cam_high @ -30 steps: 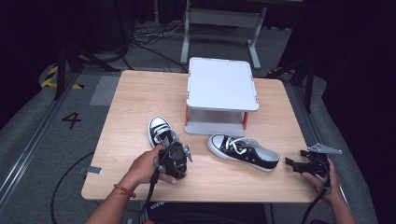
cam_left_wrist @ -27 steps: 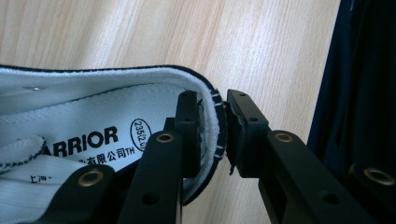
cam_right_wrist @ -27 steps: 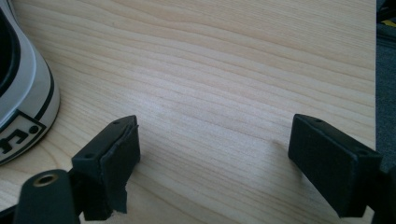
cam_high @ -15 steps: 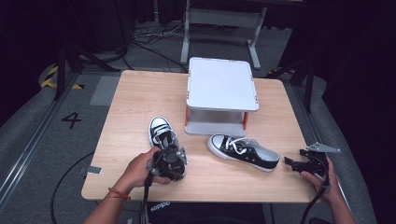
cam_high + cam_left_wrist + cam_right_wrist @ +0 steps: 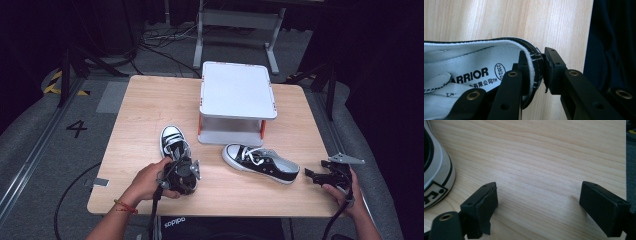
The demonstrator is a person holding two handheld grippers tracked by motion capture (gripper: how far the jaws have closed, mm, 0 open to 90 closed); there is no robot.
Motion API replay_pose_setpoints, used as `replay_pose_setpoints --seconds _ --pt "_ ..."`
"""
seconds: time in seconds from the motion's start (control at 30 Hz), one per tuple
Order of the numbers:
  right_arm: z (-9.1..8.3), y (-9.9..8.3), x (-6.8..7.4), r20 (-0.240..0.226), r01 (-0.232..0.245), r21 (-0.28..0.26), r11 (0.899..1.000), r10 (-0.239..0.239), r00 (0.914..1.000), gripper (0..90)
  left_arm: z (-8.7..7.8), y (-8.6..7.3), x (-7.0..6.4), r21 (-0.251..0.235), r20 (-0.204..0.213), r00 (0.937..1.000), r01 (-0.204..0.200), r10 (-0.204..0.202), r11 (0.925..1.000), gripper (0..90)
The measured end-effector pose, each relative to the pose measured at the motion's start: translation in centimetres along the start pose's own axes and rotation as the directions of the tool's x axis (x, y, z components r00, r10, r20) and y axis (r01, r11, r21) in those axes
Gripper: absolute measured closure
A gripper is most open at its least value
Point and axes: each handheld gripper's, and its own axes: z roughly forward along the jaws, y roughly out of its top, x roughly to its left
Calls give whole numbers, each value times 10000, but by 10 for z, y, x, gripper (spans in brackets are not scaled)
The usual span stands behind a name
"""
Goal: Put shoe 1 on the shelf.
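Left hand-held gripper (image 5: 537,72) now clamped on left shoe (image 5: 173,142) heel collar, hand drawn nearer; lift likely next; right hand-held gripper (image 5: 537,207) gaping, idle on worktop (image 5: 150,107)

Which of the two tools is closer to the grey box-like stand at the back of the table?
The left tool. It sits in front of the stand, clamped on the heel of a shoe. The right tool is open, farther off at the table's right front edge.
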Motion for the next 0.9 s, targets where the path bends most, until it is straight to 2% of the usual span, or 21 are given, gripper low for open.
replay_pose_setpoints --seconds 0.07,0.17,0.2,0.3,0.33,0.5,0.53,0.63,0.83,0.9 --pt "0 0 0 -4 5 -1 10000 -5 10000 156 -2 0 0 23 -9 9999 -126 126 9999 769" --pt "0 0 0 14 0 -6 10000 0 10000 155 -7 1 -2 68 -255 9990 -366 368 9993 762" --pt "-1 -1 0 23 -6 7 10000 6 10000 156 -8 2 -3 302 -377 9980 -502 514 9983 760" --pt "-1 -1 0 15 13 -4 10000 -13 10000 155 -9 2 -3 415 -451 9974 -542 561 9977 759" --pt "-1 -1 0 -2 4 0 10000 -4 10000 156 -10 2 -2 608 -616 9960 -606 644 9963 757" --pt "-1 -1 0 20 34 -21 10000 -33 10000 155 -17 7 -4 670 -668 9951 -687 732 9954 752" --pt "-1 -1 0 22 32 -20 10000 -32 10000 155 -21 8 -4 485 -697 9946 -740 773 9961 752" --pt "-1 -1 0 18 37 -20 10000 -37 10000 155 -28 11 -6 600 -914 9903 -997 1049 9932 751" --pt "-2 -1 0 11 44 -13 10000 -44 10000 156 -45 15 -4 550 -1247 9855 -1085 1147 9926 748" --pt "-2 -2 0 4 52 -14 10000 -52 10000 155 -52 16 -3 608 -1415 9813 -1227 1302 9906 748"
